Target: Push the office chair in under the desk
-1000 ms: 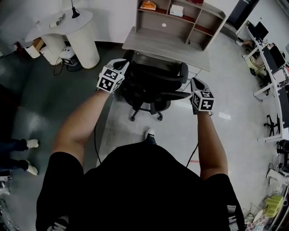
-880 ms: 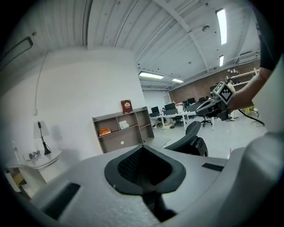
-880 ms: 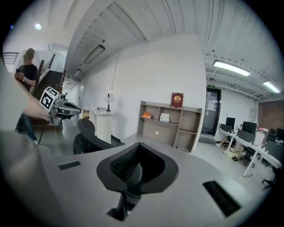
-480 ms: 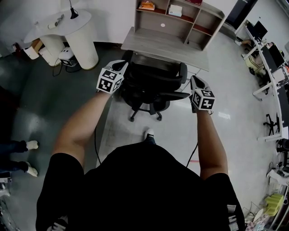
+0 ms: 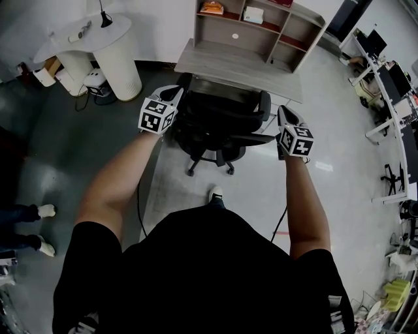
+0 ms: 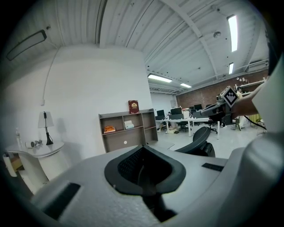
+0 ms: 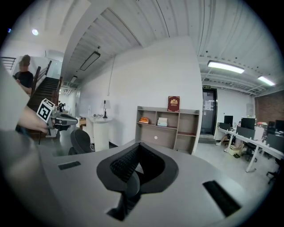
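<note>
The left gripper (image 5: 175, 95) is held at the left edge of the office chair (image 5: 222, 121) backrest, and its jaws are seen pressed together in the left gripper view, with nothing between them. The right gripper (image 5: 286, 115) is held just beside the right end of the backrest, level with the armrest; its jaws are likewise closed on nothing. Whether either gripper touches the chair cannot be told. Both grippers are pointed toward the desk (image 5: 243, 68).

The black office chair is placed directly in front of the desk, its far side against the desktop's front edge, while its star base and casters are left out on the light floor on the person's side. A shelf unit (image 5: 261, 29) is mounted on the back of the desk, with an orange item (image 5: 213, 8) in its left compartment. A white round stand (image 5: 119, 55) is seen well to the left of the desk.
</note>
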The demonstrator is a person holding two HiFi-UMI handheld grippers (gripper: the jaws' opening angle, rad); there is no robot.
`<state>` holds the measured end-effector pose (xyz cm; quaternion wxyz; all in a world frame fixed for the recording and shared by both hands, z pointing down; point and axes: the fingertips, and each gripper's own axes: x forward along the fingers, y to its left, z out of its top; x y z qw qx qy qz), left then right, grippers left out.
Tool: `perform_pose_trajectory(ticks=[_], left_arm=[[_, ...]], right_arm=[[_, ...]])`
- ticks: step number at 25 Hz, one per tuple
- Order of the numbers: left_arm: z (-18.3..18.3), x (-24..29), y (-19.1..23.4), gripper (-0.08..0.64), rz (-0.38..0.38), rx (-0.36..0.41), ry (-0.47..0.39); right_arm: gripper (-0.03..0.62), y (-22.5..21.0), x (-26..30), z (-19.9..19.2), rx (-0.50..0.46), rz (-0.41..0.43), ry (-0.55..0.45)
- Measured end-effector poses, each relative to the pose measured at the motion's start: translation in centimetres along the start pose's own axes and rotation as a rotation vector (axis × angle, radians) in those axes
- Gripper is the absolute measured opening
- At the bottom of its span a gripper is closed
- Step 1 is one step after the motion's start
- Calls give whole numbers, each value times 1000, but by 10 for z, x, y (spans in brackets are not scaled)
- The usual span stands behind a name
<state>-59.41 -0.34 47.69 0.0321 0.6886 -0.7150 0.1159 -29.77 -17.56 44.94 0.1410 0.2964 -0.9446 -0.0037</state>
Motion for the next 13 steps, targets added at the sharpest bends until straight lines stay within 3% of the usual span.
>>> perform_pose_trajectory(ticks=[13], left_arm=[[3, 23, 16, 17, 19, 6, 10]], right_arm=[[8, -28, 9, -3, 67, -34, 2]])
